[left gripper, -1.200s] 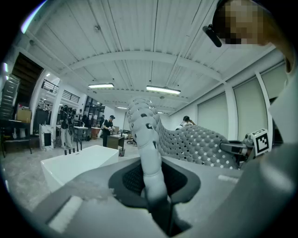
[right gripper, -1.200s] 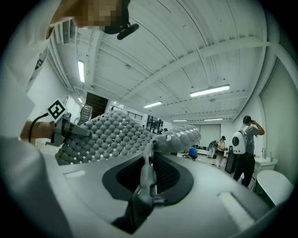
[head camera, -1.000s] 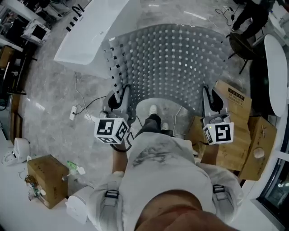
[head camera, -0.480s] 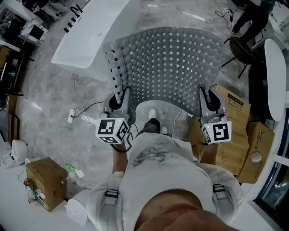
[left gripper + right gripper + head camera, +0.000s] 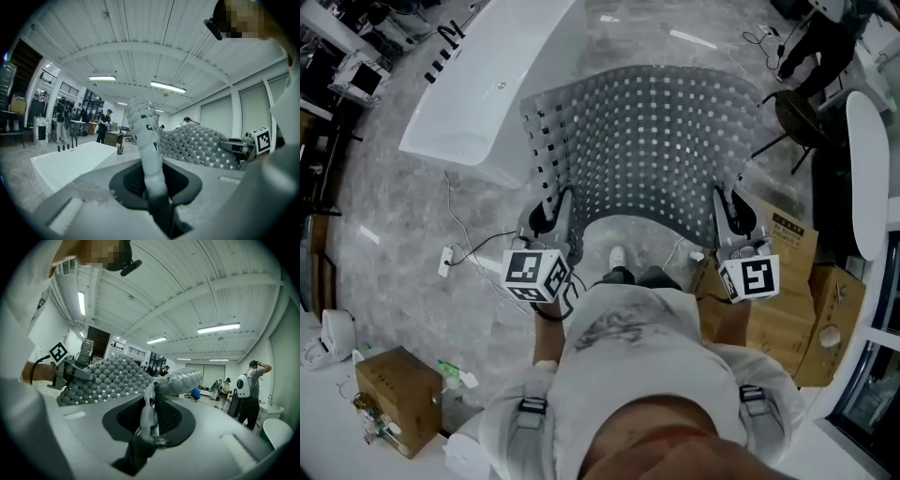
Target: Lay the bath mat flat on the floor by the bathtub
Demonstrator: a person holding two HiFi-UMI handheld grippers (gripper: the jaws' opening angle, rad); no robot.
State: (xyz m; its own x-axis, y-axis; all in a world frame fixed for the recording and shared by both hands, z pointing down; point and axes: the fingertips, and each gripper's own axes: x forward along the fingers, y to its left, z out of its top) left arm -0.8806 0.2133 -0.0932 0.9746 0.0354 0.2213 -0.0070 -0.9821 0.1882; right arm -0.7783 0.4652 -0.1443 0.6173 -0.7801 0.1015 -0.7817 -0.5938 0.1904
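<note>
Left gripper and right gripper pinch the grey, hole-dotted, bowed bath mat

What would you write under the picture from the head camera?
The left tool and right tool hold a gray bath mat by its near corners beside the white bathtub.

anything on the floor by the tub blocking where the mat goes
Nothing visible does. The bath mat hangs spread over the floor beside the bathtub, hiding what's under it. A cable lies left of that spot, cardboard boxes right.
</note>
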